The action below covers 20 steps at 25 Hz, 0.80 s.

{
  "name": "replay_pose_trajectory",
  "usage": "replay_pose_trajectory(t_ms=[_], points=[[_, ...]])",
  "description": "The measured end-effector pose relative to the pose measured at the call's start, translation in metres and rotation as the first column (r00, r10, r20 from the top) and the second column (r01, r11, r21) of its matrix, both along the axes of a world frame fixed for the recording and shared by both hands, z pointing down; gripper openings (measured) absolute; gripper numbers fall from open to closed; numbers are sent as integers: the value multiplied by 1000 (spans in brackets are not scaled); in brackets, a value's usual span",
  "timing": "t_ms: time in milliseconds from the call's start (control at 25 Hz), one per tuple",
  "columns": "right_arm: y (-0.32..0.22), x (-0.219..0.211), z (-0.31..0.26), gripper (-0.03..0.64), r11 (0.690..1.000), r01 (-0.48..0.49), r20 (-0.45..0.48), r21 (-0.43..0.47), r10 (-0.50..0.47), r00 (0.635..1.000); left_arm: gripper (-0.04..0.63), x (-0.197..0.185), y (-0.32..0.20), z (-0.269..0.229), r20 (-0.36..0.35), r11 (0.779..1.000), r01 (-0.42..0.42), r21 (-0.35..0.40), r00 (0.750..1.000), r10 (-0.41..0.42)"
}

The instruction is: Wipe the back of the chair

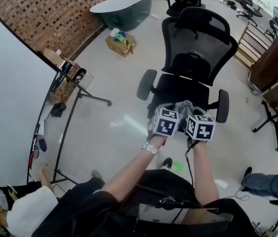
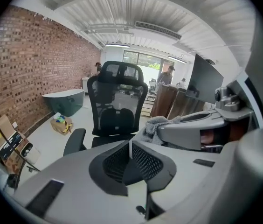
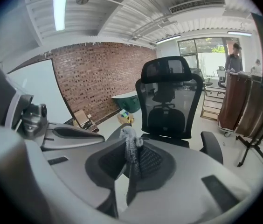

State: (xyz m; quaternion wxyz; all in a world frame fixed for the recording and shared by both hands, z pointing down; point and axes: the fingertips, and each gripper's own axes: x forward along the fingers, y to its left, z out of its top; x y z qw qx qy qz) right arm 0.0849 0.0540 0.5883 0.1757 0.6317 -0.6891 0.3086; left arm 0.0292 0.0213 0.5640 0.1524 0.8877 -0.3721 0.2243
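The office chair (image 1: 194, 53) is black, with a net pattern on its back. The cloth (image 1: 183, 106) is grey. The left tongs (image 2: 130, 148) and right tongs (image 3: 129, 149) are grey with black dotted pads. Each cube (image 1: 166, 122) has black and white squares. The brick wall (image 1: 55, 9) is red-brown. The bathtub (image 1: 124, 11) is dark green.

Whiteboard (image 1: 16, 98) at the left; dark bathtub (image 1: 124, 6) by the brick wall (image 1: 45, 9) — cardboard box (image 1: 121, 43) near it

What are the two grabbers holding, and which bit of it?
The right gripper pinches a grey cloth by a bunched-up fold between its fingers, the tip poking out above. The left gripper is shut and holds nothing.
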Motion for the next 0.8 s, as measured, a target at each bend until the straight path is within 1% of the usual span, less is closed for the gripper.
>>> replay_pose_trajectory(t_ms=[80, 200, 320, 520, 640, 800], points=[[14, -9, 0, 48, 1000, 24, 10, 1, -24, 1000, 25, -8, 19, 3, 14, 1000, 13, -8, 1000, -13], [24, -19, -6, 48, 999, 47, 21, 17, -47, 999, 25, -17, 31, -2, 29, 1000, 23, 7, 999, -23], [26, -20, -12, 46, 998, 47, 15, 36, -48, 999, 25, -19, 28, -14, 24, 999, 21, 35, 999, -22], [21, -23, -29, 46, 998, 36, 7, 48, -36, 999, 25, -24, 18, -36, 8, 998, 18, 58, 1000, -19], [14, -25, -30, 46, 998, 27, 4, 50, -27, 1000, 25, -25, 14, -37, 11, 998, 3, 64, 1000, -4], [20, -23, -26, 46, 998, 30, 4, 57, -30, 1000, 25, -21, 19, -30, 7, 998, -3, 68, 1000, 3]])
